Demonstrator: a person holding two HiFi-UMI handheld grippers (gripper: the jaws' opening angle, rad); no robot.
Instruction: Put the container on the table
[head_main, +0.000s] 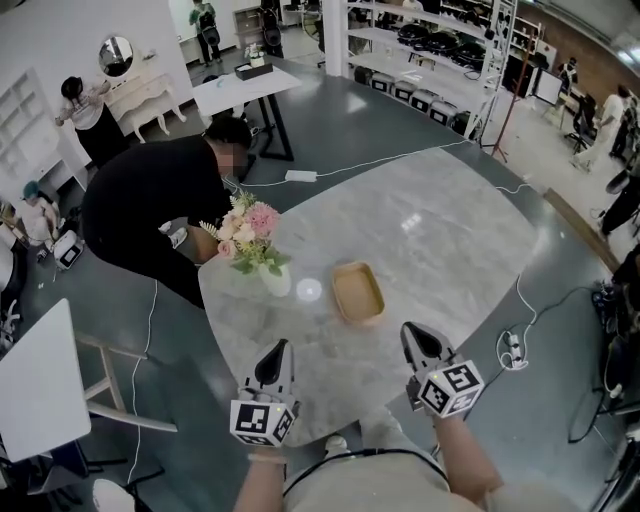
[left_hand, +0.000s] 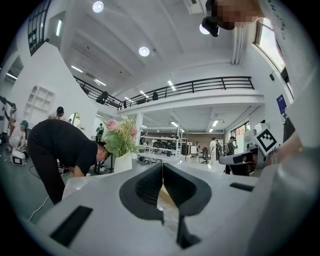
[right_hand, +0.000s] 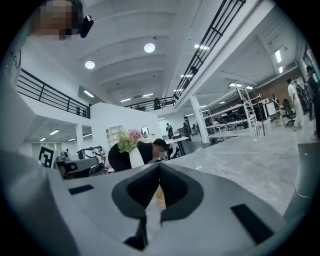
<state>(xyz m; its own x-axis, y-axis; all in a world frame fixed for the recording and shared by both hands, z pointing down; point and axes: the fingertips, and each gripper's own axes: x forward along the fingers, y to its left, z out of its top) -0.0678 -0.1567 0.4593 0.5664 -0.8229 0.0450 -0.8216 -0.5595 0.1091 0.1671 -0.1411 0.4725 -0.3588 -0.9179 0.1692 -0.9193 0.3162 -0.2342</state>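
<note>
Head view: a shallow tan container (head_main: 358, 292) rests flat near the middle of a pale marble table (head_main: 440, 220) and looks empty. A white vase (head_main: 275, 278) holding pink and cream flowers stands near it at about ten o'clock. The left gripper (head_main: 280, 347) is at the container's seven o'clock and the right gripper (head_main: 411, 330) at its five o'clock, both clear of it and carrying nothing. A person in black (head_main: 150, 200) bends over at the table's far left edge. Left gripper view: the jaws are pressed together with nothing between them. A sliver of tan container shows beyond them at twelve o'clock, and the vase is at eleven. Right gripper view: the jaws are likewise together and empty, with a bit of the container beyond their tips. The placing looks done, so the next move probably calls only for drawing both grippers back without nudging the container.
</note>
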